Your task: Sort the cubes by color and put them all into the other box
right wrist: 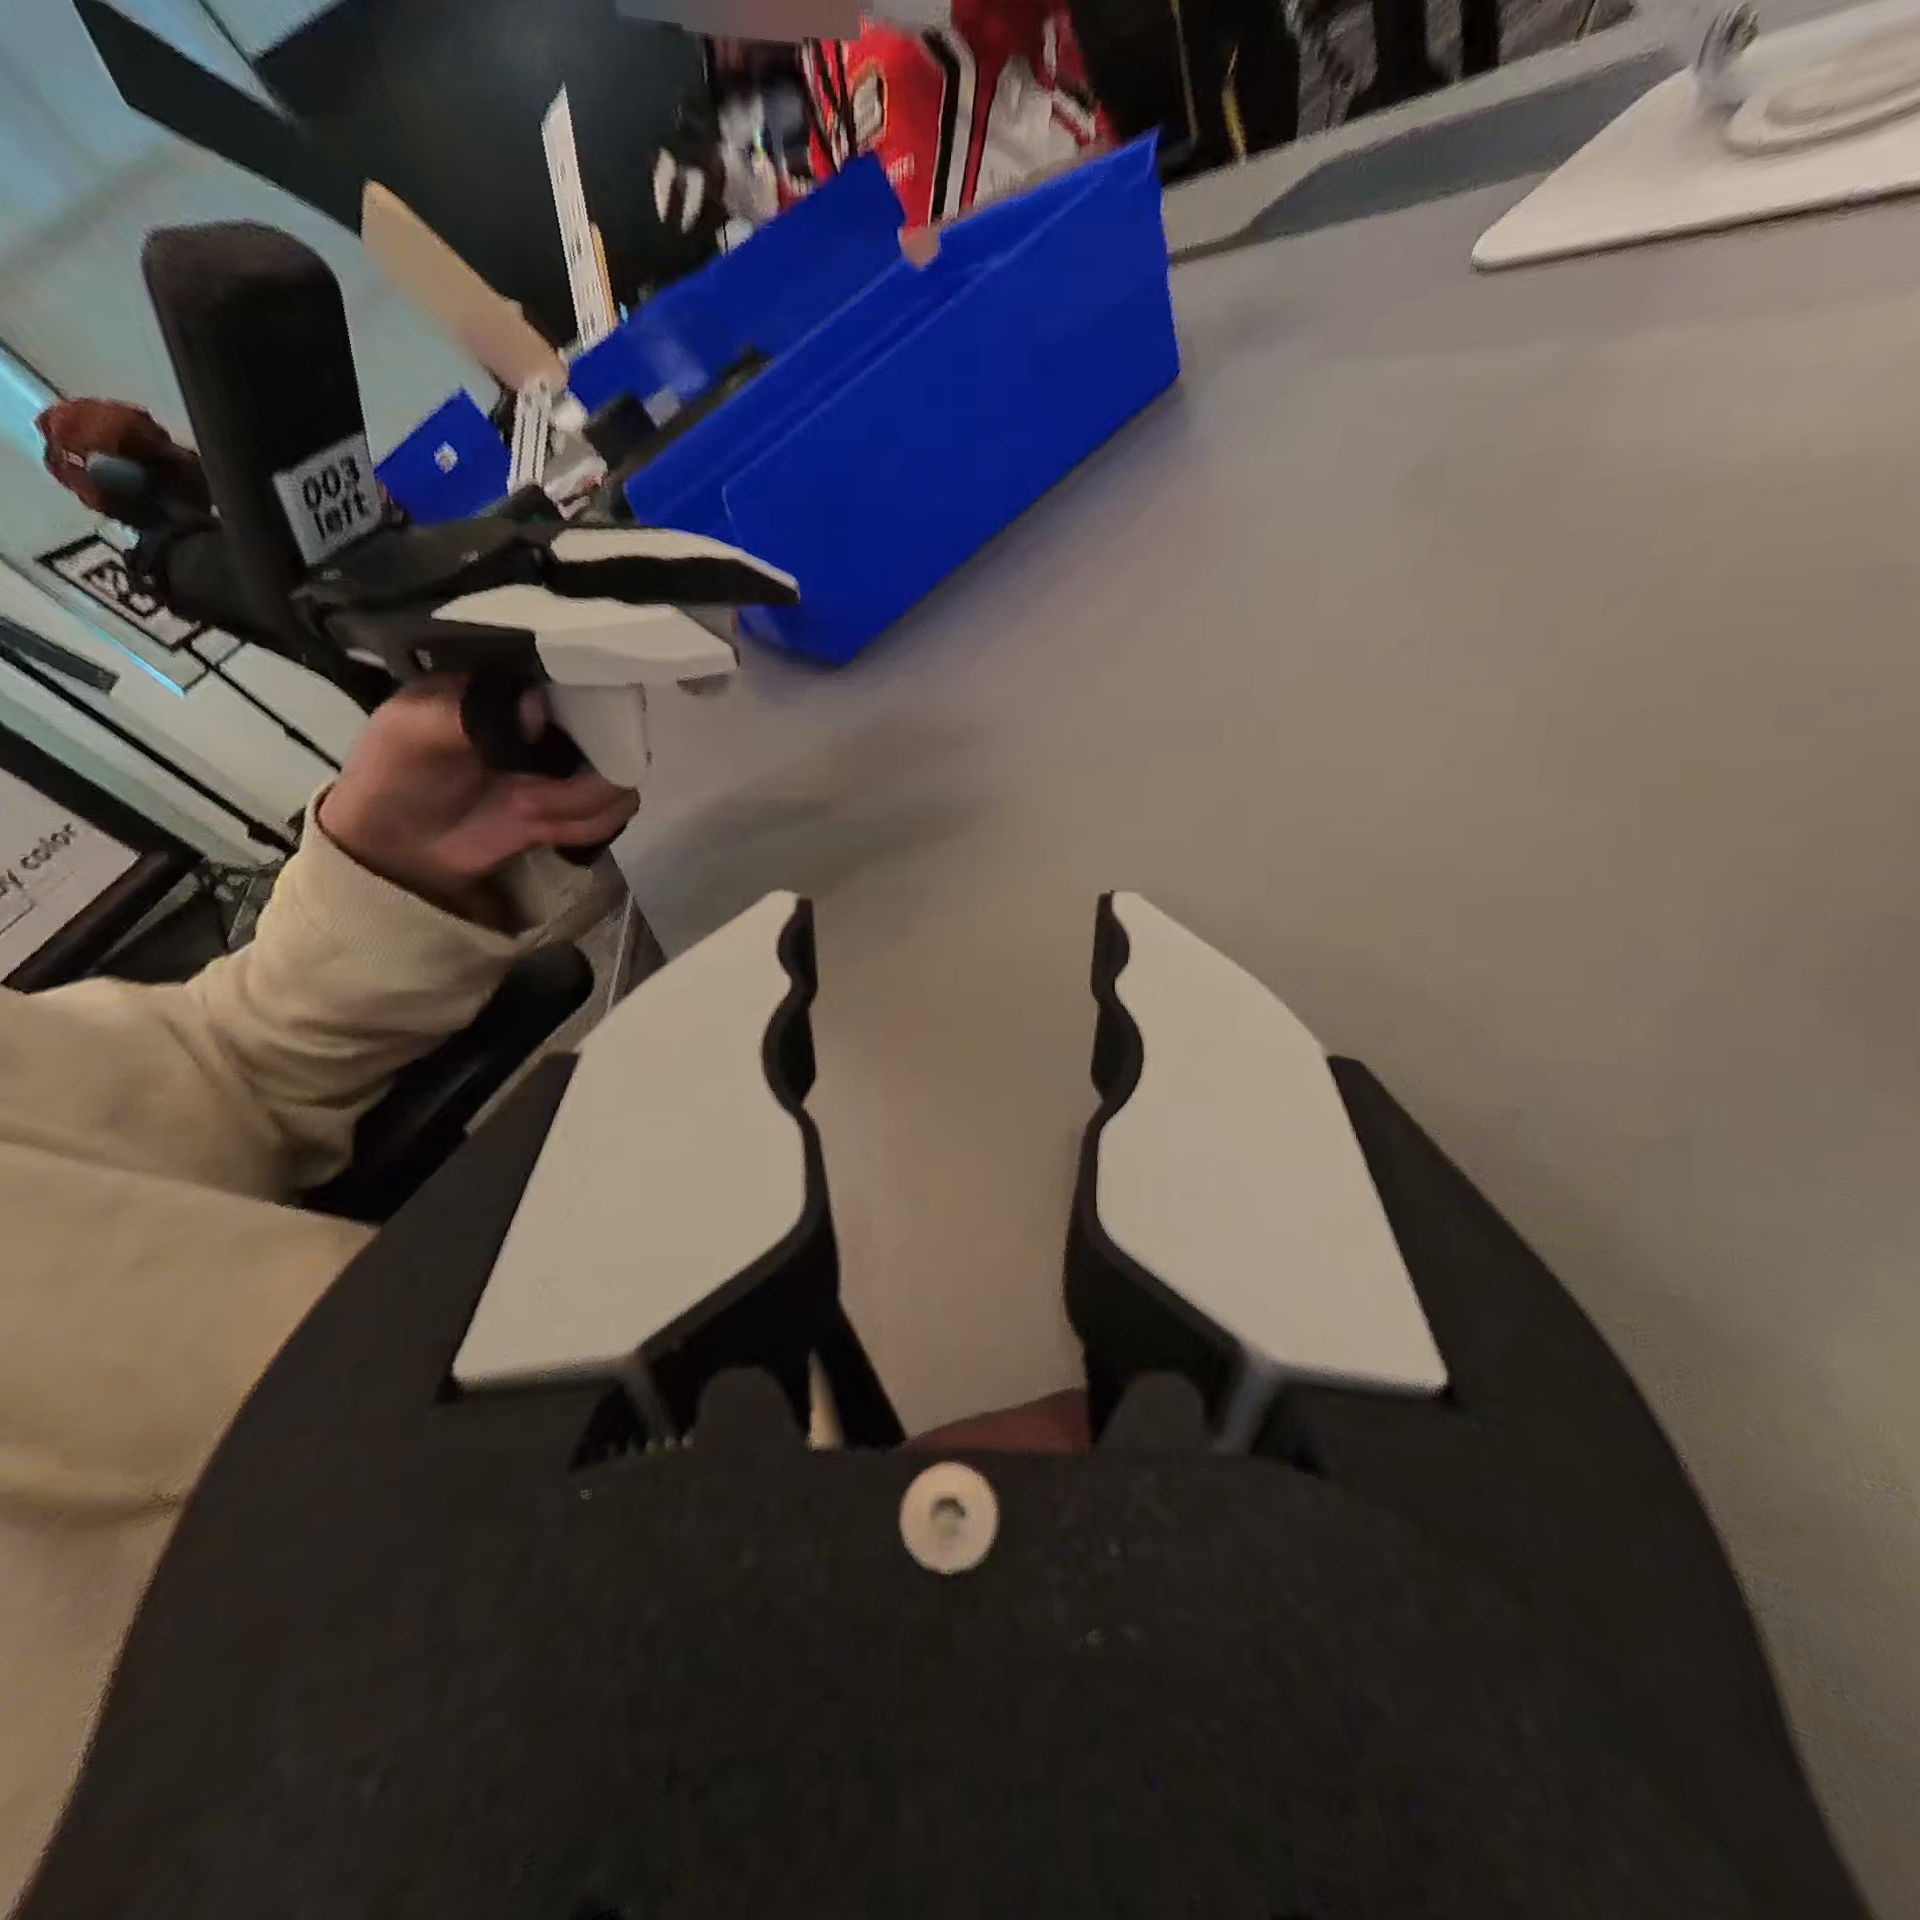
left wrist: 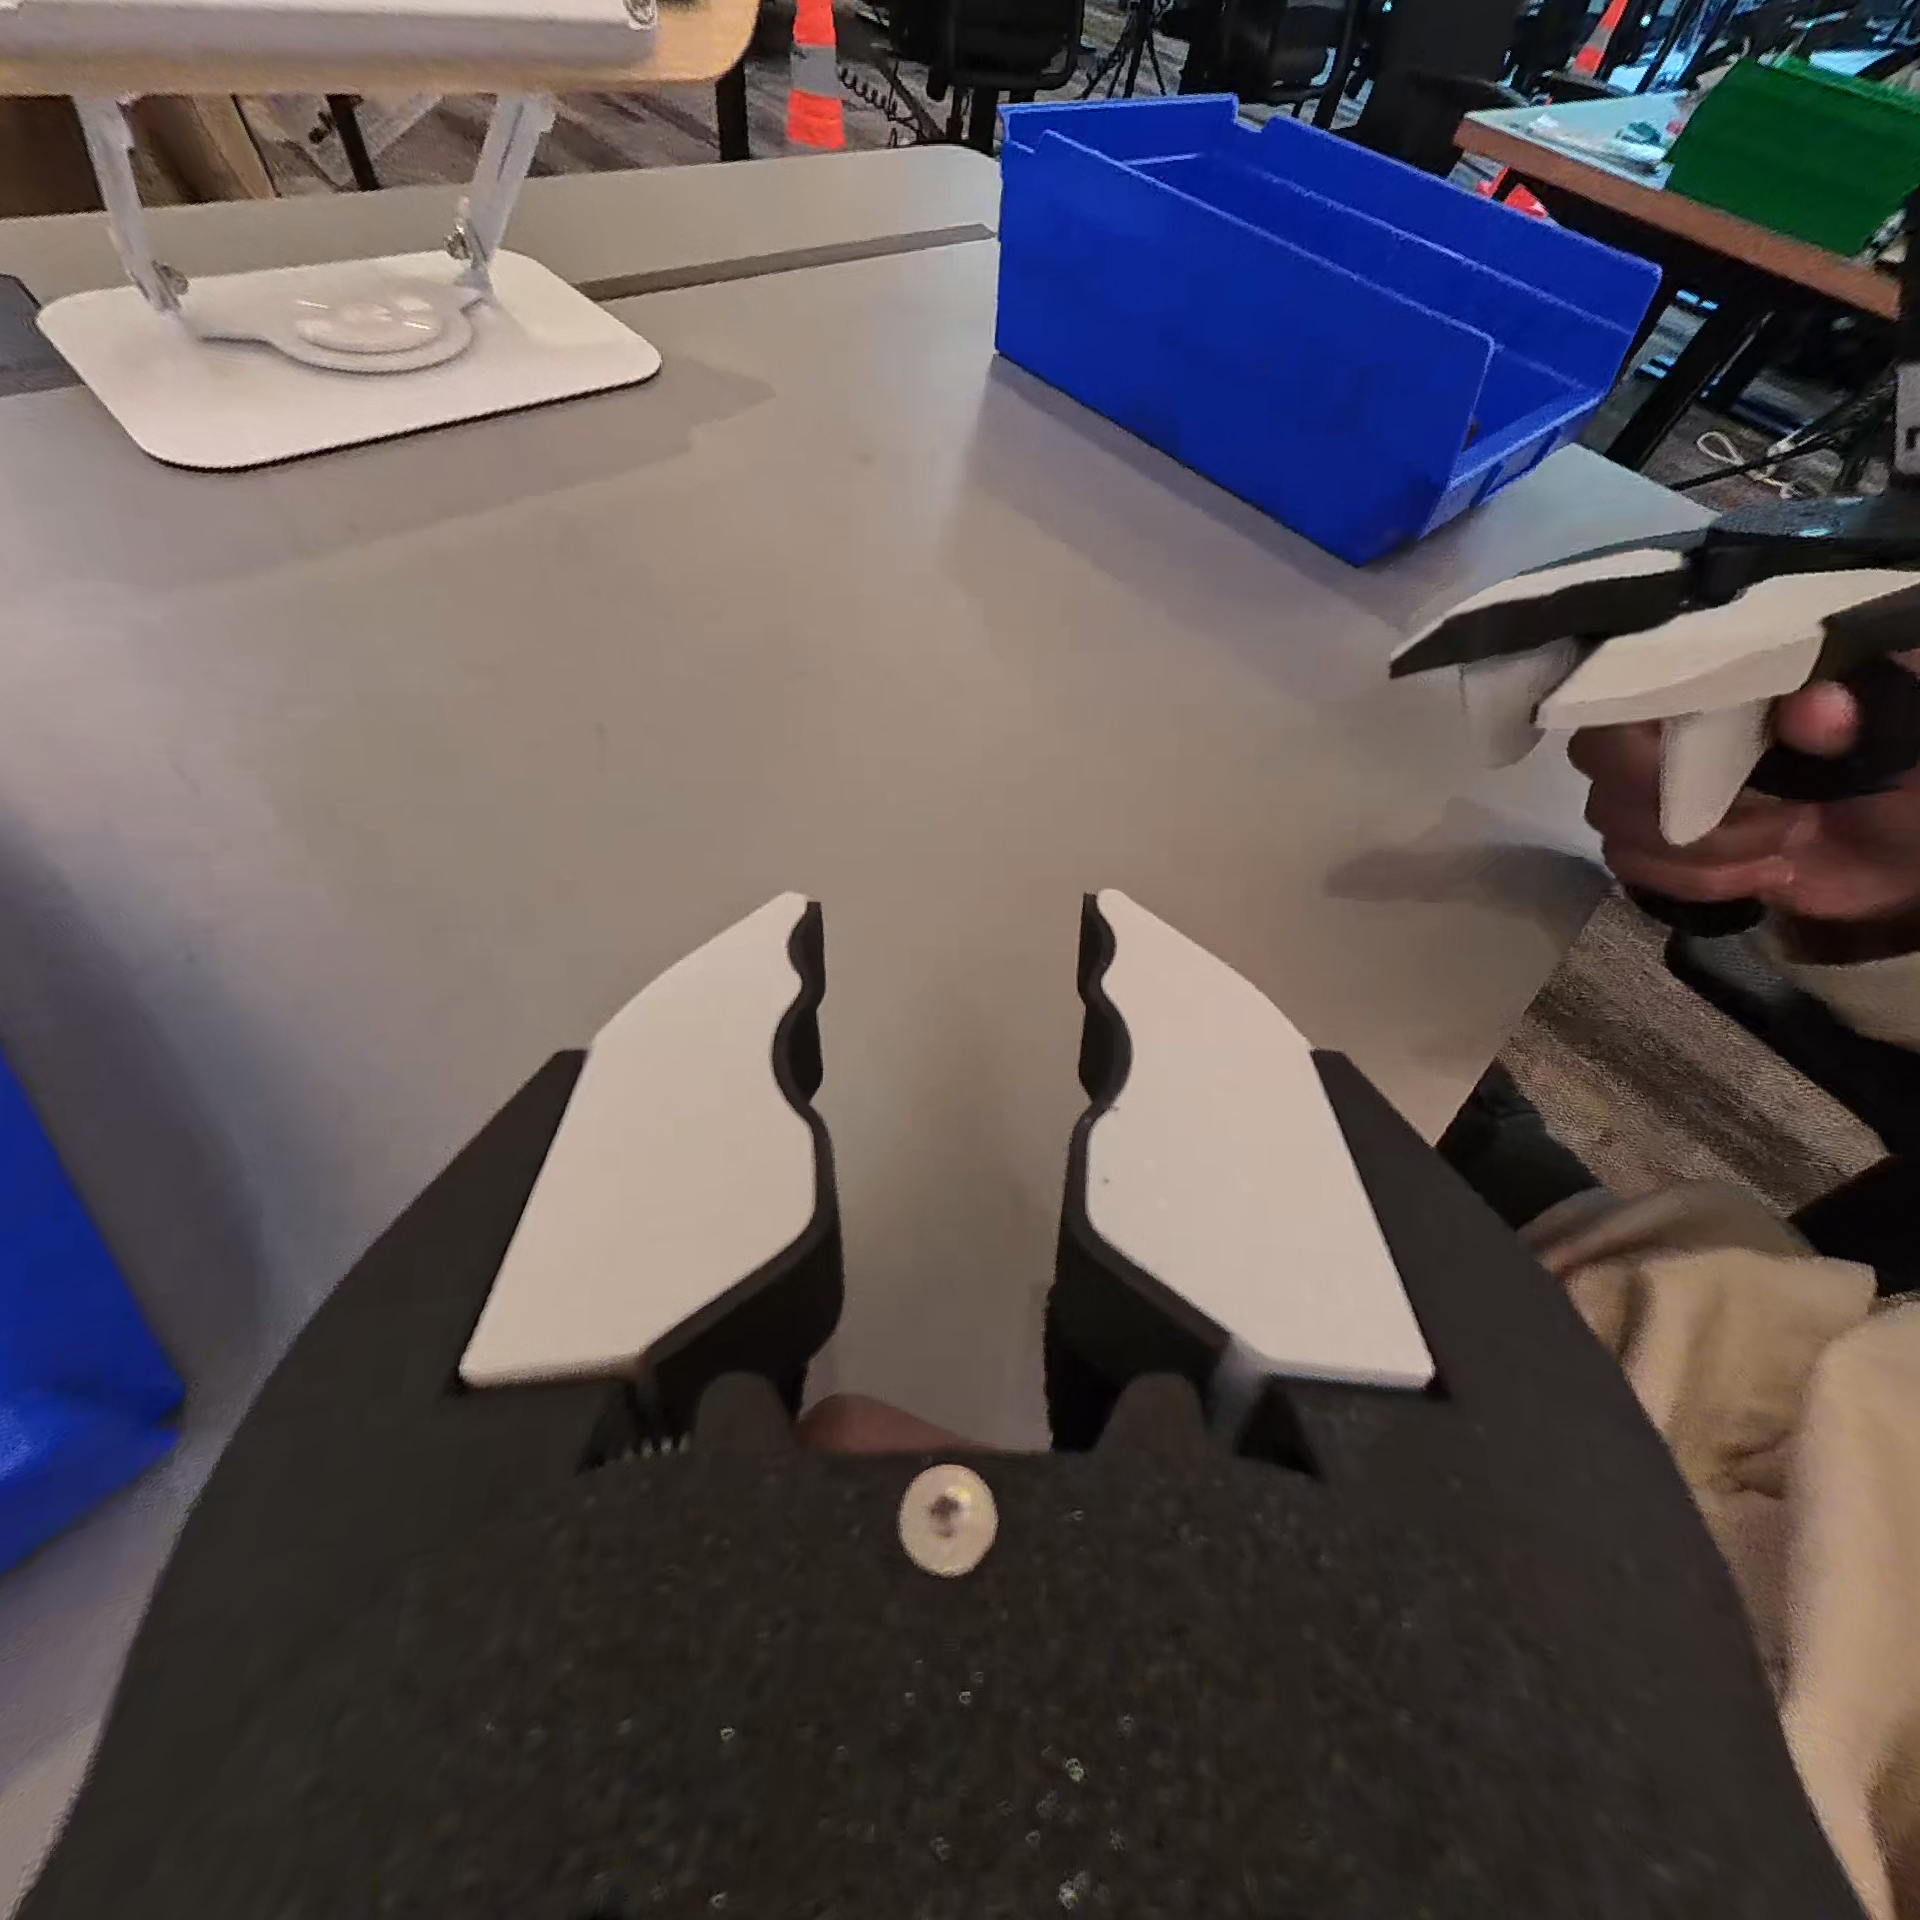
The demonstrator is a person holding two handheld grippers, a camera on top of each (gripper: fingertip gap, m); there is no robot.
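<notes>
Left gripper point(left wrist: 951, 914) and right gripper point(right wrist: 951, 914), each over the bare grey table point(left wrist: 727, 644) — both tongs spread, pinching nothing. One blue box point(left wrist: 1247, 343) with inner dividers stands at the far right of the table in the left wrist view; a second blue box point(right wrist: 914, 416) lies far left in the right wrist view. No cubes can be made out. A small white sticker point(right wrist: 335, 501) with printed characters sits on the left gripper's black body — wording not given. A white stand point(left wrist: 343, 353) rests far left.

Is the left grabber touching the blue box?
Apart. The left wrist view shows the left grabber open and empty, with bare grey table between its tips and the blue box.
</notes>
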